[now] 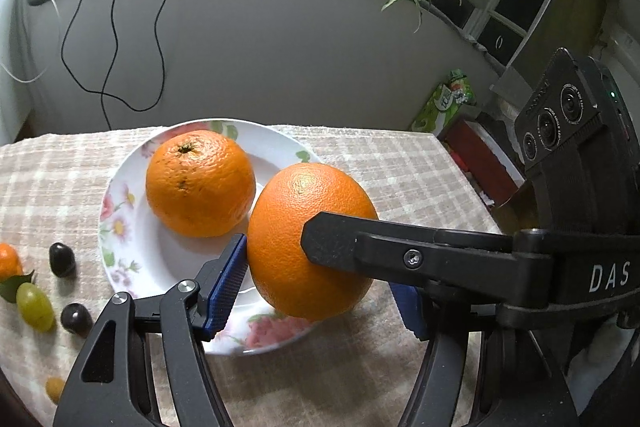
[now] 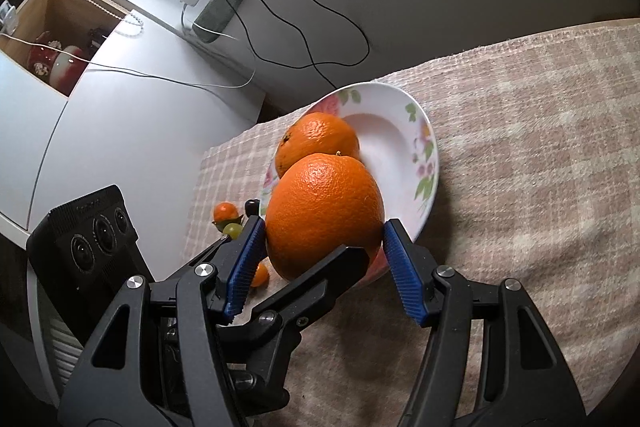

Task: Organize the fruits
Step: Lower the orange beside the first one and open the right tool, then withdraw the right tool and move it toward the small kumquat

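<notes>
A large, rough-skinned orange (image 1: 308, 239) sits between the ribbed blue pads of both grippers, over the near rim of a white floral-patterned ceramic plate (image 1: 120, 227). The left gripper (image 1: 320, 291) has one blue pad (image 1: 224, 283) pressed against the fruit's side; its other pad is mostly hidden behind the orange and behind a black finger (image 1: 360, 247) of the right gripper crossing in front, so whether it truly clamps the fruit cannot be told. In the right wrist view the right gripper (image 2: 324, 267) brackets the same orange, both pads touching or nearly touching its sides, apparently holding it, with a black finger of the left gripper lying across beneath.

Just beyond the held fruit, a second round orange (image 1: 200, 183) with a stem scar rests in the plate. Left of the left gripper, on the beige checked woven tablecloth (image 1: 400, 167), lie two dark grapes (image 1: 62, 259), a green grape (image 1: 35, 307) and a small tangerine with a leaf (image 1: 8, 261). A tiny yellow-orange fruit (image 1: 55, 389) lies nearer, at the left.
</notes>
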The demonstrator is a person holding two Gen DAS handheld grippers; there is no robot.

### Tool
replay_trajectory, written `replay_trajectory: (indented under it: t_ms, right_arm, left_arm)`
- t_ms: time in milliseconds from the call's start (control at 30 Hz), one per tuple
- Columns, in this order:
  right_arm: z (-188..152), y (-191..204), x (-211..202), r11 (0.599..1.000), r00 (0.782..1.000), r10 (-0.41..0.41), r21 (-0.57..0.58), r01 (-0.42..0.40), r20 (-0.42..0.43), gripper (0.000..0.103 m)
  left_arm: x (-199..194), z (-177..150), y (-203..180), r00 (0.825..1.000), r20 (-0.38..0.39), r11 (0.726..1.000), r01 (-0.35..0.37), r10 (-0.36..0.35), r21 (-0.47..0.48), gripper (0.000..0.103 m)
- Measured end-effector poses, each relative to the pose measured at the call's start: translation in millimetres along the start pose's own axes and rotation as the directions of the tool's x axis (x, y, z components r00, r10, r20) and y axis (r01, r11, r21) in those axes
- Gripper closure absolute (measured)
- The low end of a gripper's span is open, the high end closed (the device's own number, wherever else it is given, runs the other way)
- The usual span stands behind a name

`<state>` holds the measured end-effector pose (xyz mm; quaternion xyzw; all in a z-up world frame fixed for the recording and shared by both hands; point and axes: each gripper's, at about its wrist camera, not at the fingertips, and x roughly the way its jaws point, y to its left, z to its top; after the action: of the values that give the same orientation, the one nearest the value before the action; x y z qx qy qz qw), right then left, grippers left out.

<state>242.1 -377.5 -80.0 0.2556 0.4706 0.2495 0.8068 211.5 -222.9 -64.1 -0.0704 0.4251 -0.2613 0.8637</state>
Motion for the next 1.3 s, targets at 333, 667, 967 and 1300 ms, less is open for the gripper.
replay_trajectory:
  t_ms: [333, 667, 967, 1300]
  right_arm:
    - [2.3, -4.8, 2.2, 1.000, 1.000, -0.012, 0.013, 0.012, -0.014, 0.038]
    - [11.2, 9.0, -11.5, 0.999, 0.999, -0.021, -0.034, 0.022, 0.039, 0.037]
    - [1.7, 7.5, -18.7, 0.998, 0.997, -0.041, -0.036, 0.043, 0.061, 0.037]
    - [-16.3, 28.3, -35.6, 0.987, 0.989, -0.079, -0.129, 0.095, 0.123, 0.029]
  left_arm:
    - [9.4, 2.4, 0.0, 0.999, -0.038, 1.000, -0.016, 0.016, 0.006, 0.036]
    - [-1.1, 5.1, -0.8, 0.999, 0.005, 0.999, -0.035, 0.035, 0.026, 0.038]
    - [-19.5, -5.9, 2.2, 0.998, 0.030, 0.999, -0.047, 0.046, 0.021, 0.038]
    - [-58.1, -22.6, 15.6, 0.991, 0.093, 0.995, -0.102, 0.099, 0.024, 0.036]
